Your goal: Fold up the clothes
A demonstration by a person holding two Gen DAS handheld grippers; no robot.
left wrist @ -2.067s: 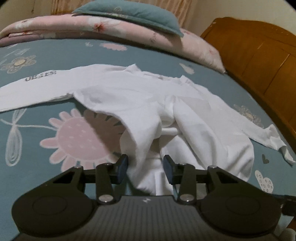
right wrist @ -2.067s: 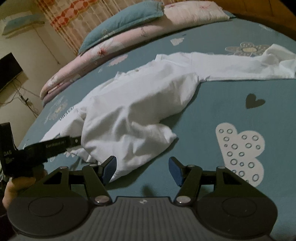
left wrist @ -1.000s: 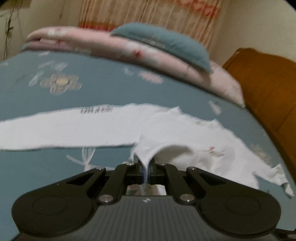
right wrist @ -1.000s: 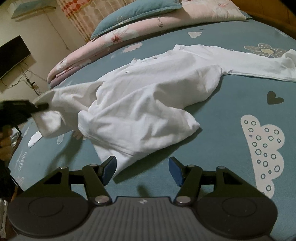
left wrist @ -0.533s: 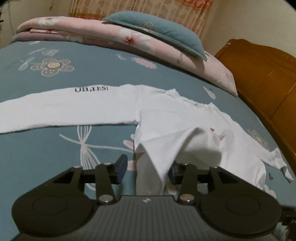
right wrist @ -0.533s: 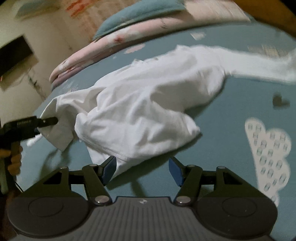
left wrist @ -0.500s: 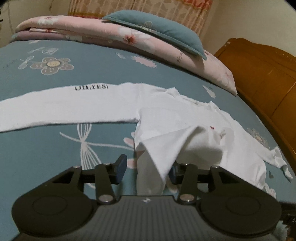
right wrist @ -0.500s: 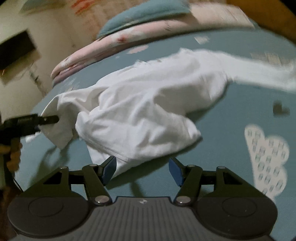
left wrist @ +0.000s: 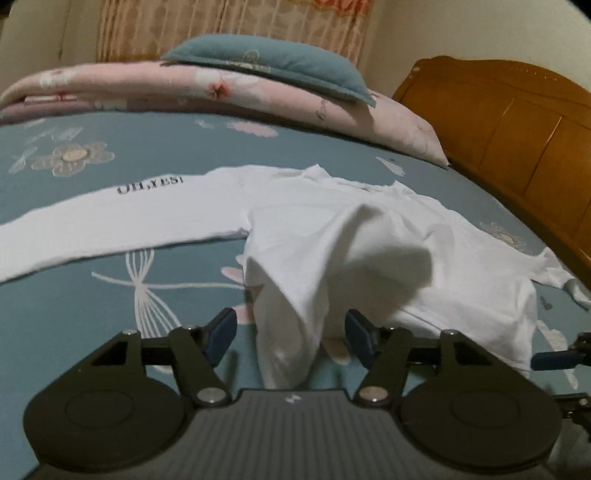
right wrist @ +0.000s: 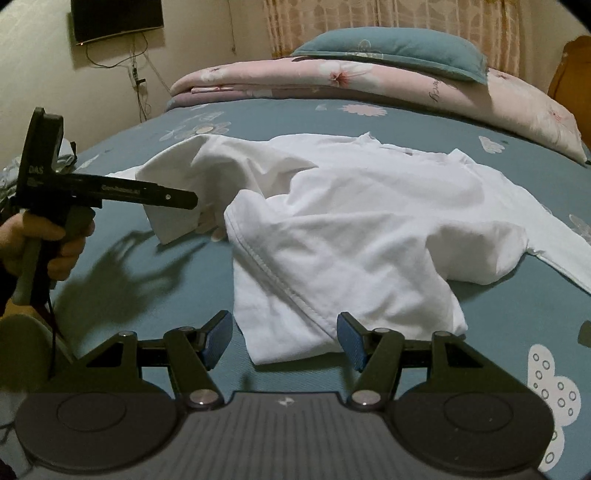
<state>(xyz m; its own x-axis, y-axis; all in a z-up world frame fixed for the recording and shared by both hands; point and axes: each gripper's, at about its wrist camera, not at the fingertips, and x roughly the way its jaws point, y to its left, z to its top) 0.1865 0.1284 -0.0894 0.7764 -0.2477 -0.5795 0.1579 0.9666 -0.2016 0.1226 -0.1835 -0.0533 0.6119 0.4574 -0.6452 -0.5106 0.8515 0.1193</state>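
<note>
Left gripper point(left wrist: 290, 334) closing, shirt point(left wrist: 369, 240) hem slack between untouching pads; right gripper point(right wrist: 284, 336) wide, empty. Risk: pinching two layers, bunching the fold.

A: What stands around the bed point(right wrist: 517, 302)?

B: A wooden headboard point(left wrist: 509, 122) at its right side, a curtain point(left wrist: 221, 29) beyond its far end.

A: And the wall point(right wrist: 207, 40)?

B: Cream, left of the curtain, with a dark screen point(right wrist: 117, 16) mounted high and cables hanging below.

both wrist cameras look low and close across the bed point(left wrist: 55, 295), sharing the white shirt point(right wrist: 369, 229) and pillows point(left wrist: 269, 66).
</note>
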